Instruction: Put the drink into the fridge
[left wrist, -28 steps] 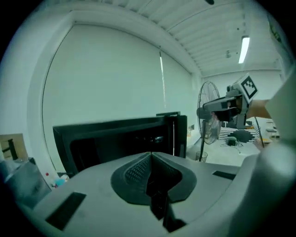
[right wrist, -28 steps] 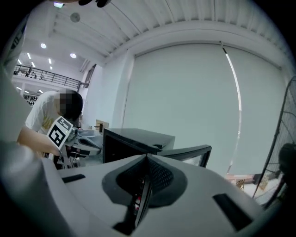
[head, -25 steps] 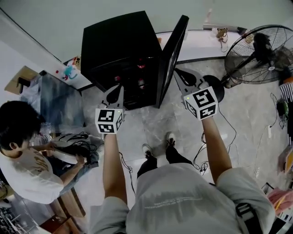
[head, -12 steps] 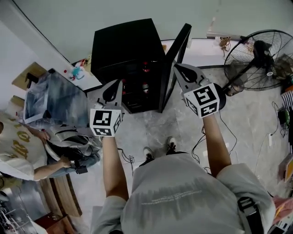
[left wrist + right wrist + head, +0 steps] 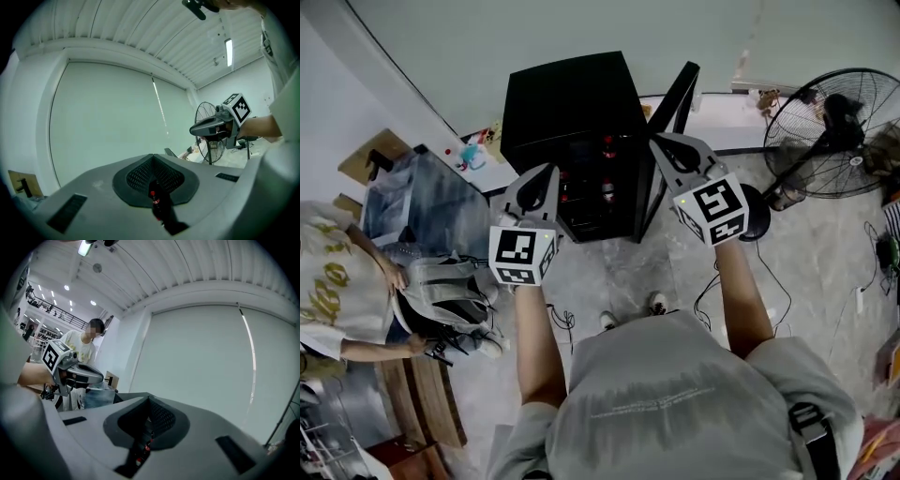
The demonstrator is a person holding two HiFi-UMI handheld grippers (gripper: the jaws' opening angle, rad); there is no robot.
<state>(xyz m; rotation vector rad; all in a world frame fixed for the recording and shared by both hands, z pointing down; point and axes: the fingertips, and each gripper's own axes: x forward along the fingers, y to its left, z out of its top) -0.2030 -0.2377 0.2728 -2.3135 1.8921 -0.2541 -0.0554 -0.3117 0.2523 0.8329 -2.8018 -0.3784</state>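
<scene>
Head view, fridge corner: red-capped drink bottles stand on the shelves inside the black fridge, whose door is swung open to the right. Neither tool carries one. Both the left tongs and the right tongs are pressed together w/ nothing between the pads. Each gripper view shows the pads meeting on a seam, w/ only a sliver of dark fridge and red caps below, well beyond the tips.

Change vs. a sec ago: both tongs have come up and now point roughly level at the wall above the fridge, not into the opening. The wearer has straightened, so less of the legs shows and the fridge sits further below. The door has not moved.

Reading: the drink looks delivered and the hands are backing off empty. Which bottle was the task's own can't be told. Prob. all that remains is shutting the door; the right tongs hang nearest its edge.

Around: a person in a pale shirt at left beside a clear bin, and a standing fan at right.
</scene>
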